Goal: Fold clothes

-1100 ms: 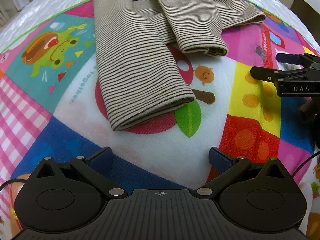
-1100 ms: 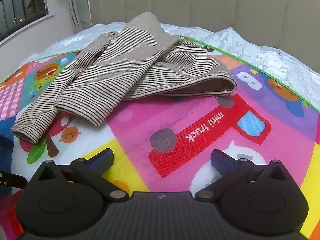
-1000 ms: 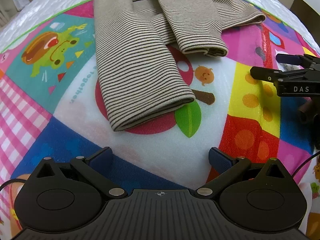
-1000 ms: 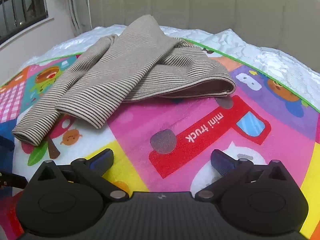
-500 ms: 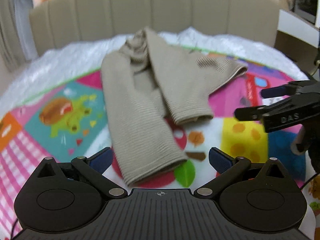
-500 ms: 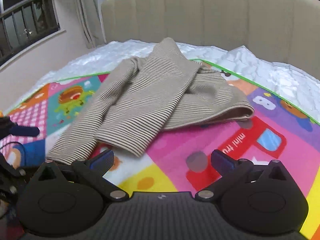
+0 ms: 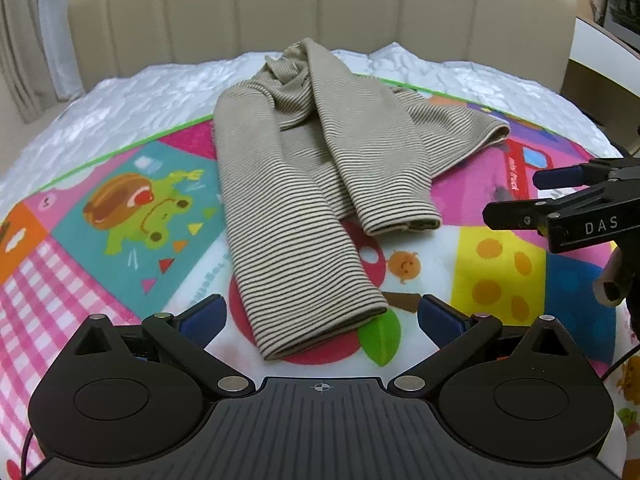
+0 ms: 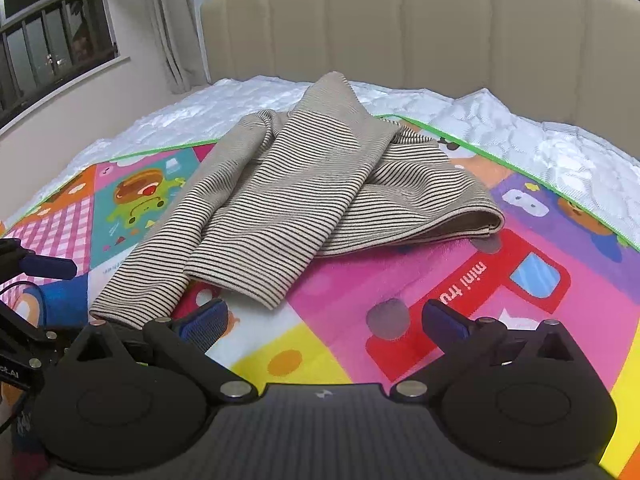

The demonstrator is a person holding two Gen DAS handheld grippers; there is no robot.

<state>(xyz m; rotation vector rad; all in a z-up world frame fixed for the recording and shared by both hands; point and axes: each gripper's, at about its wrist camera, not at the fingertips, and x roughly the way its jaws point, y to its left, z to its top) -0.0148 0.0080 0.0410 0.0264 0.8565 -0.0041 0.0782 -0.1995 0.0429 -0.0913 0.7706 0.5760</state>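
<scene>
A beige garment with thin dark stripes (image 7: 304, 184) lies crumpled on a colourful play mat (image 7: 132, 208), its two long tube ends pointing toward me. It also shows in the right wrist view (image 8: 288, 200). My left gripper (image 7: 320, 316) is open and empty, hovering near the end of the nearer tube. My right gripper (image 8: 326, 318) is open and empty, near the end of the other tube. The right gripper also shows at the right edge of the left wrist view (image 7: 520, 196).
The mat (image 8: 520, 280) lies on a white quilted bed (image 7: 120, 96) with a beige padded headboard (image 7: 320, 8). A window and curtain (image 8: 168, 20) are to the left. The left gripper's blue fingertip (image 8: 48, 267) shows at the left edge.
Both grippers have risen and tilted up, so the headboard and room have come into view. The garment has not moved. Both stay open.
</scene>
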